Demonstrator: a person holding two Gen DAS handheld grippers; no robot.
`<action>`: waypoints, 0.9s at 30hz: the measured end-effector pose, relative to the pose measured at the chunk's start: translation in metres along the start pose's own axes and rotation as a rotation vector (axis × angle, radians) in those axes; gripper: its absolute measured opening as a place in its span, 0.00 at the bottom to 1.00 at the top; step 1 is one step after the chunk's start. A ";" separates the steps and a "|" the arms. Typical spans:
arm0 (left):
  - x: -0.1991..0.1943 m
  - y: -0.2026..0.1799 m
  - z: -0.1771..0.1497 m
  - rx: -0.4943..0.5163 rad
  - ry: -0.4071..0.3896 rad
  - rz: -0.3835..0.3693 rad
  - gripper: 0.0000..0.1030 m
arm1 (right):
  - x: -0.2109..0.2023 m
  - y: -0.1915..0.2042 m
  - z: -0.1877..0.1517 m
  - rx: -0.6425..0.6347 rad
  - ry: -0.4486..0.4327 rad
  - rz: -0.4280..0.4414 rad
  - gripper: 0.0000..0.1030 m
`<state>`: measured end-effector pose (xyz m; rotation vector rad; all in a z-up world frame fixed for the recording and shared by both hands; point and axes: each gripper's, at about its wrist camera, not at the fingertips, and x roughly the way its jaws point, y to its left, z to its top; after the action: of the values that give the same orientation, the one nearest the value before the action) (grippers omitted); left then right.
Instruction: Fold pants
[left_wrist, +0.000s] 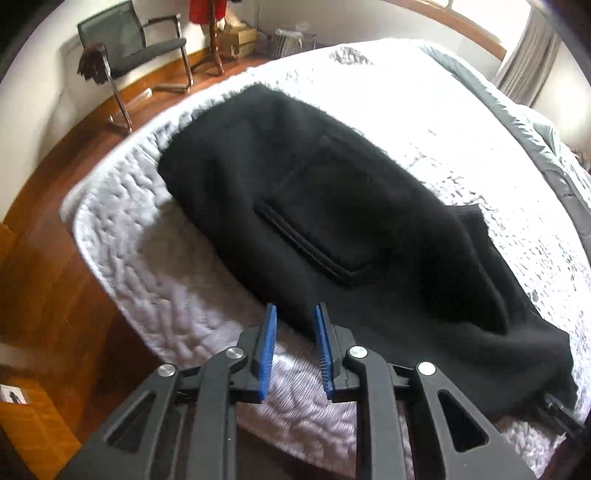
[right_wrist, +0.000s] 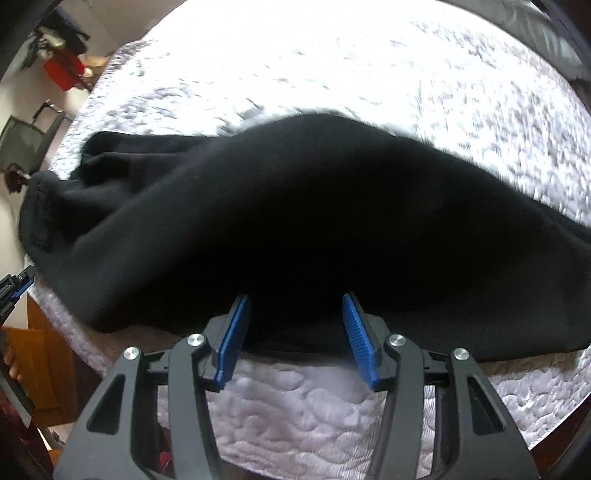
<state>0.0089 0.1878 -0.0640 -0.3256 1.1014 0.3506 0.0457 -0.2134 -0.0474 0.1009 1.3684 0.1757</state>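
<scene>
The black pants (left_wrist: 332, 206) lie on the white quilted bed (left_wrist: 140, 229). In my left wrist view their long axis runs from about 10 o'clock, near the bed's far corner, down to about 4 o'clock, where the cloth ends close to the frame's lower right. A patch pocket (left_wrist: 325, 236) faces up in the middle, its stitched edge parallel to that axis. In my right wrist view the same pants (right_wrist: 295, 221) stretch across from 9 o'clock to 3 o'clock, humped up in the middle and creased toward the left end.

My left gripper (left_wrist: 295, 321) hangs just above the near long edge of the pants, toward 6 o'clock of the cloth. Its blue pads stand a small way apart with only the bed cover and the cloth's edge showing behind the gap; I see nothing pinched between them.

My right gripper (right_wrist: 293, 306) sits at the pants' near edge, jaws spread wider, tips right at the dark fabric. Whether the tips touch the cloth I cannot tell.

The right view is blurred along the pants' upper outline, and their right end runs off frame. Waistband and leg ends are too dark to tell apart. At the left edge of the right view a bit of my left gripper shows.
</scene>
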 end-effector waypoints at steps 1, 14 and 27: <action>-0.005 -0.007 0.005 0.003 -0.019 -0.016 0.20 | -0.007 0.006 0.001 -0.019 -0.017 0.007 0.50; 0.074 -0.043 0.043 0.125 0.094 -0.019 0.22 | 0.042 0.031 0.008 -0.064 0.075 -0.011 0.54; 0.037 -0.057 0.080 0.180 0.031 -0.086 0.46 | -0.019 0.101 0.065 -0.226 -0.050 0.177 0.55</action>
<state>0.1135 0.1746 -0.0593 -0.2188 1.1365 0.1688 0.0995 -0.1151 0.0015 0.0371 1.2811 0.4721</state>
